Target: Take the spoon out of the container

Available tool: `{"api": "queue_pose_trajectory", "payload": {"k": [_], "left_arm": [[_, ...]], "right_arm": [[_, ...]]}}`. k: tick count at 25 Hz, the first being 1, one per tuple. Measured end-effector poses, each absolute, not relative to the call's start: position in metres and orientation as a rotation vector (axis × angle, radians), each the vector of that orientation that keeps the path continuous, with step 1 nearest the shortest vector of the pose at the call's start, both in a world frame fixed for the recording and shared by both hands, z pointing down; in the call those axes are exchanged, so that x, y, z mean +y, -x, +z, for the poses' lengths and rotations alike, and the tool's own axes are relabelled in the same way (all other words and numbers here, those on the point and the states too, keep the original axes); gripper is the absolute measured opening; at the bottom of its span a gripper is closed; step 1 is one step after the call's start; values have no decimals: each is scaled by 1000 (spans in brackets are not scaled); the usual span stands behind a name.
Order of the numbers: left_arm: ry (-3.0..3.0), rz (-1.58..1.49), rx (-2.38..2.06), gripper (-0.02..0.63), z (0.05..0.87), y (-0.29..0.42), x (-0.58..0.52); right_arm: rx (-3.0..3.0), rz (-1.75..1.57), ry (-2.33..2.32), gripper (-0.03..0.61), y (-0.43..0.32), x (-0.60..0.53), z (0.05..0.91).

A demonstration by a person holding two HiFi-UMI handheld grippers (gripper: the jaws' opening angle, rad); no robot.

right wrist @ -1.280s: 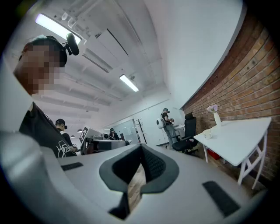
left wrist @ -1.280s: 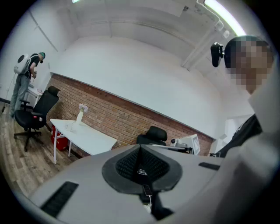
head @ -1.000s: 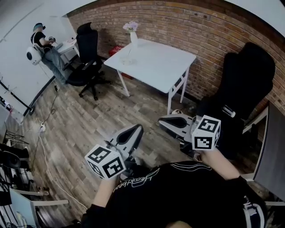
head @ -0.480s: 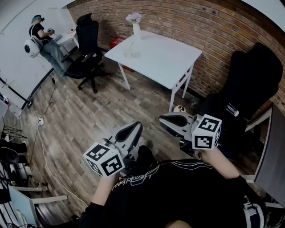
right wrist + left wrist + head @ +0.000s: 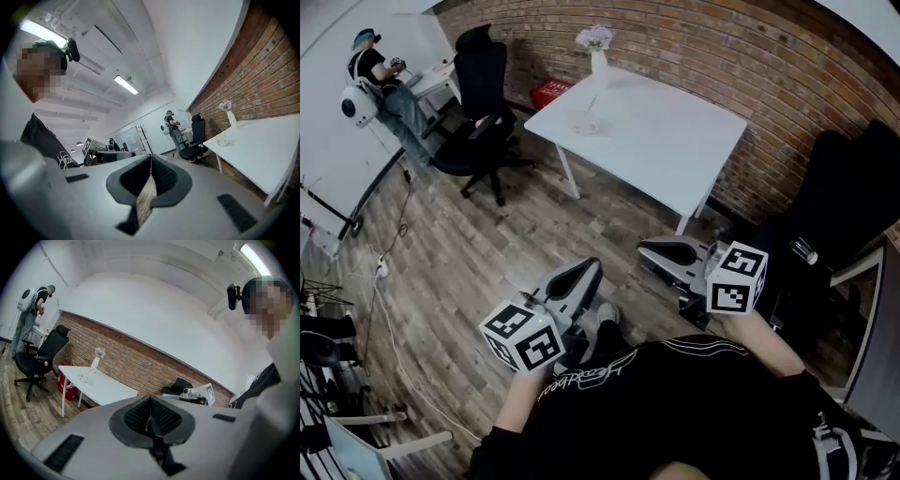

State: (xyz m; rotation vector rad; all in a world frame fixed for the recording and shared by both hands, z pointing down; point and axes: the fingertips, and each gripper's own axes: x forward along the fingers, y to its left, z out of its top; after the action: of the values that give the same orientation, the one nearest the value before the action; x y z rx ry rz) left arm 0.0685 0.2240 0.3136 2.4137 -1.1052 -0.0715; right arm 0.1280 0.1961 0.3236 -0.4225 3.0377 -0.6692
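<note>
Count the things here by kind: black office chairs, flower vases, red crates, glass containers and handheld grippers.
Black office chairs: 2
Flower vase: 1
Red crate: 1
Glass container: 1
Grippers: 2, left gripper and right gripper
Total: 7

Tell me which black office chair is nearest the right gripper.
The black chair by the brick wall, just beyond the right gripper; the other chair stands far off, left of the white table.
</note>
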Motion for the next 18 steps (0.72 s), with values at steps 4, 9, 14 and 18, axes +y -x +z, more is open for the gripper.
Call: {"api": "queue_pose_trajectory", "payload": {"k": [4, 9, 14, 18], "left_arm": [[-2400, -68, -1078, 5, 313, -21, 159], [-2398, -81, -1052, 5, 310, 43, 81], [-2418, -115, -1013, 5, 312, 89, 25], [-2439, -117, -982, 5, 313, 94, -7]], "right_arm": [[3035, -702, 447, -3, -81, 133, 321], [3037, -705, 502, -3, -23, 58, 315], [3043, -627, 595, -3, 13, 6, 304], [3032, -621, 681, -3, 16, -25, 306]]}}
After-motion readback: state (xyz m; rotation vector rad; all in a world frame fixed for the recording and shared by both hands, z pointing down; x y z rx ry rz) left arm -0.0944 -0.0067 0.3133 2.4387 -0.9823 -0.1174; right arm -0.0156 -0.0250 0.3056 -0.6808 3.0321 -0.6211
